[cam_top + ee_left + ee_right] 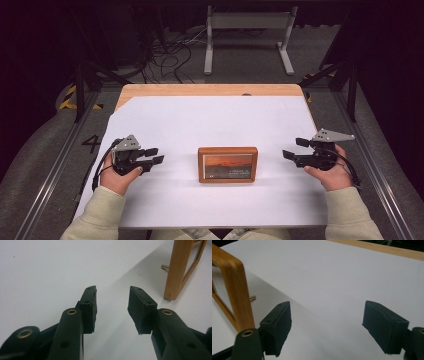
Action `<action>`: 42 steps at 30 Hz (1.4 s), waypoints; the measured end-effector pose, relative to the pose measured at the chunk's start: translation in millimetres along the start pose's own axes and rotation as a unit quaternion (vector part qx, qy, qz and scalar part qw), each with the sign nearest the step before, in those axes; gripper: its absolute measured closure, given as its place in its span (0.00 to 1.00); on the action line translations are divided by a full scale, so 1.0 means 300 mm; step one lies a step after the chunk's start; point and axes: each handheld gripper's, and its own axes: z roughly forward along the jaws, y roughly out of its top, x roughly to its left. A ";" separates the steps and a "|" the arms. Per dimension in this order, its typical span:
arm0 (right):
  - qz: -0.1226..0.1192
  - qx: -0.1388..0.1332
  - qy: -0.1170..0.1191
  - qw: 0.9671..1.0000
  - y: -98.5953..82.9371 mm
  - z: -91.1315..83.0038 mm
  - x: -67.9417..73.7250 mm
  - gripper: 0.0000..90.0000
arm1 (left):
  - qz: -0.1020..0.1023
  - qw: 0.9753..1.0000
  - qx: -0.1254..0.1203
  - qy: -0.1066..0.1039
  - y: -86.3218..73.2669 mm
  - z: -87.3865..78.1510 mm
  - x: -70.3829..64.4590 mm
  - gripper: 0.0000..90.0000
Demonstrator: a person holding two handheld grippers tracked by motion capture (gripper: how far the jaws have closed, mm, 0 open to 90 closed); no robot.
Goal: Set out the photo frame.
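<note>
Wooden picture frame (pixel 227 164) upright | white sheet (pixel 210 120) beneath | grippers flank, apart

Only legible mark: a dark "4" (pixel 91 144) on the grey floor left of the desk (pixel 210 90). The framed picture (pixel 228 165) carries a pale line of print, too small to read.

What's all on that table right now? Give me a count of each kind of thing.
Wooden picture frame: 1
White sheet covering the table: 1
Handheld grippers: 2, the left gripper and the right gripper, both open and empty
Total: 4
</note>
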 end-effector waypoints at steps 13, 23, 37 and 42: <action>0.002 0.041 0.000 0.999 -0.092 0.094 -0.024 0.17 | -0.001 1.000 0.003 0.006 -0.017 0.018 0.031 0.61; -0.024 0.064 0.000 0.998 -0.119 0.123 0.018 0.17 | 0.010 1.000 0.016 0.000 -0.025 0.044 0.027 0.59; -0.018 0.088 -0.008 0.996 -0.111 0.131 0.041 0.18 | 0.015 0.999 0.031 -0.006 -0.028 0.063 0.019 0.57; -0.022 0.083 -0.006 0.996 -0.106 0.130 0.048 0.18 | 0.012 0.999 0.035 -0.004 -0.030 0.066 0.017 0.55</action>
